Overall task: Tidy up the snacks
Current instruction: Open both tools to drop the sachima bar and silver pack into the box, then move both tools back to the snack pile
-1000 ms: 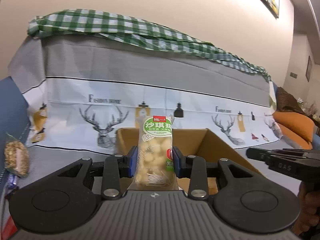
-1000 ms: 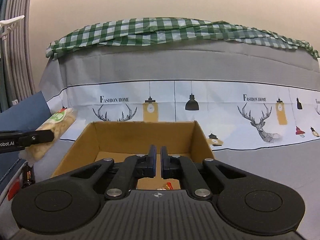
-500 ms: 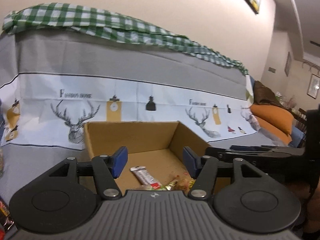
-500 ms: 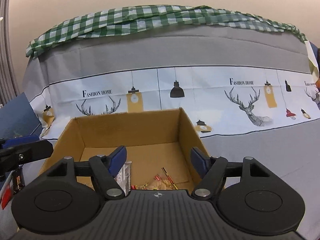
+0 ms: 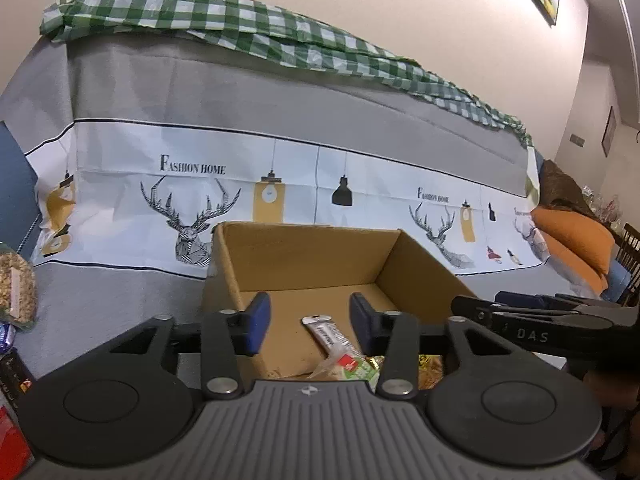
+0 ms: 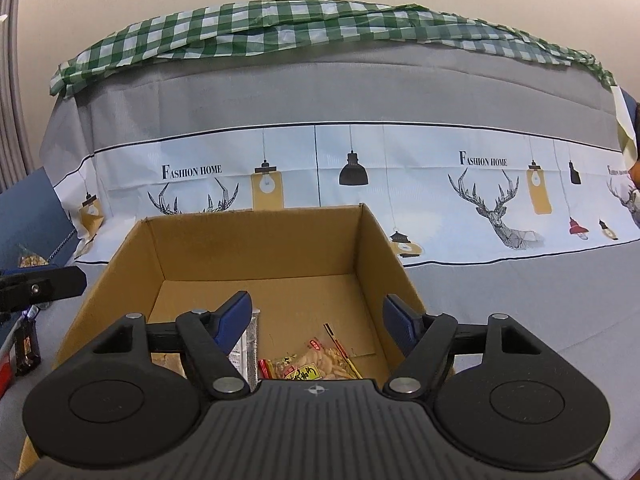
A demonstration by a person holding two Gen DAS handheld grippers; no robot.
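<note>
An open cardboard box (image 5: 304,256) (image 6: 256,244) stands on the grey cloth. Inside lie a silver snack bar (image 5: 326,332) (image 6: 250,350), a green-labelled puffed snack pack (image 5: 348,368) and a clear pack of crackers (image 6: 320,362). My left gripper (image 5: 310,322) is open and empty above the box's near left edge. My right gripper (image 6: 320,320) is open and empty over the box's near side; it shows from the side in the left wrist view (image 5: 540,322).
A bag of nuts (image 5: 16,284) and small dark and red packets (image 5: 12,368) lie on the cloth at the left. A sofa back draped with grey printed cloth (image 6: 320,168) rises behind the box. Orange cushions (image 5: 576,240) sit at the far right.
A second ago my left gripper held the green-labelled snack pack; it has opened and the pack now lies in the box. My right gripper has opened too.
</note>
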